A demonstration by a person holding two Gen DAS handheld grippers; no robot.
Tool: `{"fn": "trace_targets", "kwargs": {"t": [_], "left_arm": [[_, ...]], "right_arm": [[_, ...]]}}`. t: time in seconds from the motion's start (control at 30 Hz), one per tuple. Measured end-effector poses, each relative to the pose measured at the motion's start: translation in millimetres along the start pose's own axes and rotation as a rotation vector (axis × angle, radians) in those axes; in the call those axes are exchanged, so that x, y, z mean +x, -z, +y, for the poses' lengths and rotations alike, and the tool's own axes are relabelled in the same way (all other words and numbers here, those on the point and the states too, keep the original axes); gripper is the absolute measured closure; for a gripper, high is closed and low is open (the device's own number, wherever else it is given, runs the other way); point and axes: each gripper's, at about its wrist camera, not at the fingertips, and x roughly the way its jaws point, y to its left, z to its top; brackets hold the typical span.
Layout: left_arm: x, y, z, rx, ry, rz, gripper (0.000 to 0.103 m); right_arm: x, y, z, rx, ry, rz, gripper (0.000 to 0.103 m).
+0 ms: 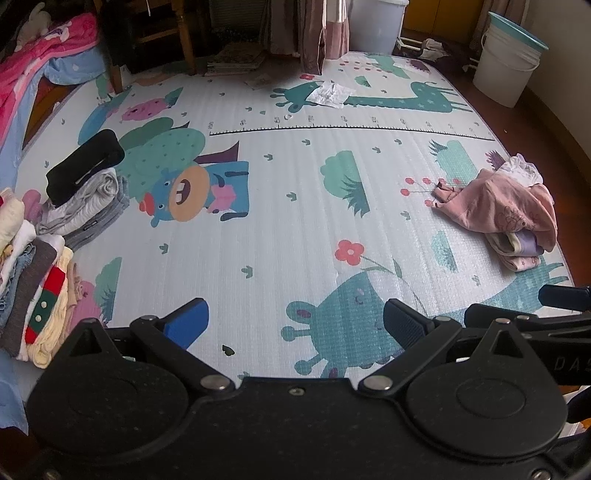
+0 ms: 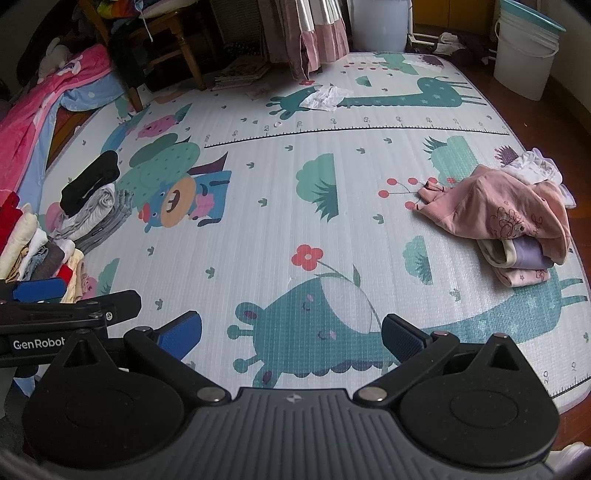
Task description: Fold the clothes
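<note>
A loose heap of unfolded clothes, topped by a pink garment [image 1: 506, 210], lies at the right edge of the cartoon play mat [image 1: 295, 229]; it also shows in the right wrist view [image 2: 498, 214]. Folded stacks [image 1: 85, 192] with a black piece on top stand at the left, with more folded clothes [image 1: 33, 288] nearer. They show in the right wrist view too [image 2: 92, 206]. My left gripper [image 1: 295, 321] is open and empty above the mat. My right gripper [image 2: 291, 336] is open and empty, beside the left one.
A white bucket [image 1: 508, 59] stands off the mat at the far right. A wooden chair [image 1: 155, 33], a curtain [image 1: 321, 33] and a white bin [image 1: 376, 26] are at the back. A crumpled white paper [image 1: 330, 95] lies on the far mat. Pink bedding [image 1: 26, 74] lies at left.
</note>
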Motion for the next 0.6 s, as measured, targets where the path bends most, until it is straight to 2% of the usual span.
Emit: {"fn": "trace_targets", "kwargs": {"t": [0.6], "left_arm": [[-4.6, 2.8, 0.7, 0.004, -0.002, -0.005, 0.001]], "right_arm": [[-0.2, 0.1, -2.2, 0.002, 0.001, 0.001, 0.000]]}}
